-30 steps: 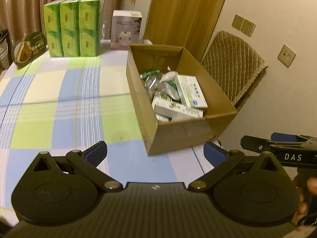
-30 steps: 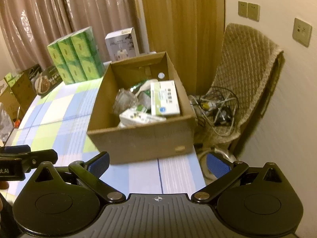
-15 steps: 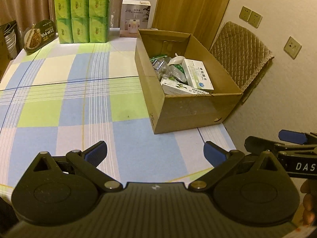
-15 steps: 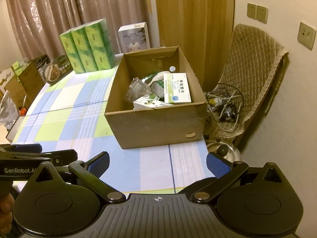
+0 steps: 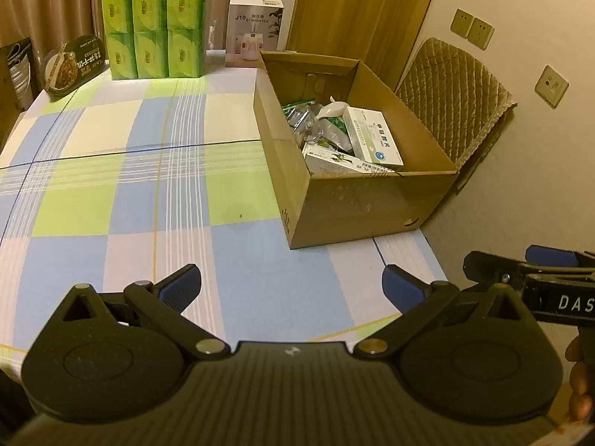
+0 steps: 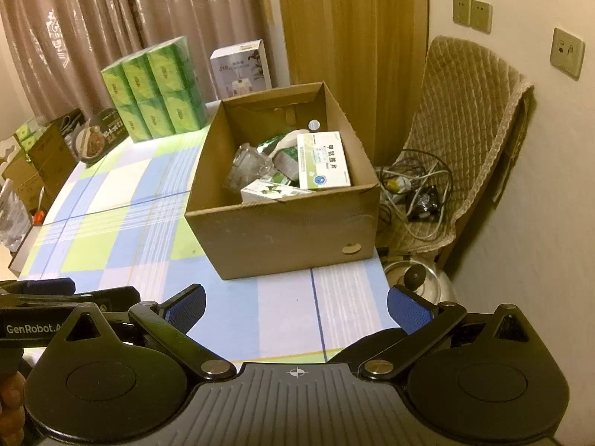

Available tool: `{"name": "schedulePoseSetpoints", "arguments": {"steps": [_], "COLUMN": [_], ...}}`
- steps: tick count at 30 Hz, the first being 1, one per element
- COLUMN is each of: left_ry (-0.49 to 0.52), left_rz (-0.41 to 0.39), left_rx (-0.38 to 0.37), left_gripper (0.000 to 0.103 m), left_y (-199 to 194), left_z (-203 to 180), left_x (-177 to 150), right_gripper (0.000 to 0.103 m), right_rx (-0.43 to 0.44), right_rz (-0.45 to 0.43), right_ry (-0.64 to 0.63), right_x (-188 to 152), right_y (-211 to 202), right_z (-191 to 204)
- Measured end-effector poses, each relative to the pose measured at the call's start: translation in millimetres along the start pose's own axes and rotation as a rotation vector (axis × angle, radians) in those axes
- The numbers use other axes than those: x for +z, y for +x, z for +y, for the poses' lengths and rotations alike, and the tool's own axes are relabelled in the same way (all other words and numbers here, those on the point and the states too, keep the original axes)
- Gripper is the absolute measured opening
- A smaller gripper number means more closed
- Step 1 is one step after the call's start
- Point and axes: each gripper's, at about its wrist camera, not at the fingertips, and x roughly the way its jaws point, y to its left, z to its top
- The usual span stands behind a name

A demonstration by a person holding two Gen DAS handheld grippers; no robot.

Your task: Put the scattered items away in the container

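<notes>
left gripper (image 5: 292, 282) and right gripper (image 6: 296, 303) drawn further back from cardboard box (image 6: 282, 228) | both spread, nothing held | tablecloth (image 5: 130, 171) cleared, tidying judged done

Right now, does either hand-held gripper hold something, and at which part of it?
Nothing is held. The left hand-held gripper and the right hand-held gripper are both open and empty, above the table in front of the cardboard box.
</notes>
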Motion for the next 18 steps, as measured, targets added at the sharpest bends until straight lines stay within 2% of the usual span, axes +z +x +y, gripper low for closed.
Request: {"name": "schedulePoseSetpoints", "arguments": {"steps": [18], "left_ry": [0.001], "left_rz": [0.004], "left_rx": [0.005], "left_gripper": [0.102], "left_y": [6.5], "left_z": [-0.9], "left_x": [0.2], "right_gripper": [0.101], "right_rx": [-0.004], "right_rz": [-0.001], "right_ry": [-0.002], "right_x": [1.2], "right_y": [3.4], "right_z": [0.6]}}
